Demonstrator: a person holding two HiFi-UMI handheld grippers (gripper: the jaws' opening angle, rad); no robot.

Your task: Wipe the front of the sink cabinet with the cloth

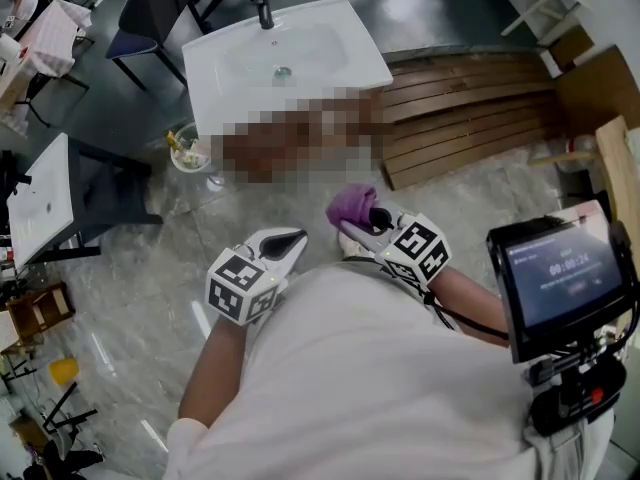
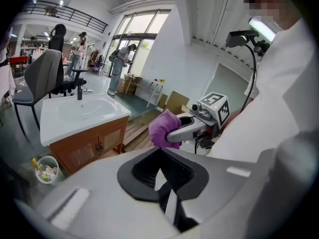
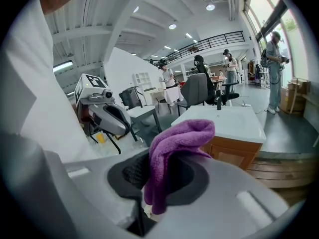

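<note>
Start of task. My right tool (image 3: 149, 180) clamps the purple cloth (image 3: 175, 146); my left tool (image 2: 164, 188) is closed on nothing. The sink cabinet (image 2: 89, 146) stands well apart ahead — I judge wiping not yet begun, its whole front remaining.

Floor (image 1: 270, 203) before cabinet (image 2: 84, 148) open; bin (image 1: 188, 152), pallet (image 1: 470, 108) flank it.

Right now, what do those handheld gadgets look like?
The left claw and right claw are pale grey shells with black padded mouths. Each carries a white cube with black square markers. A black cable trails from the right one. The shirt is white.
</note>
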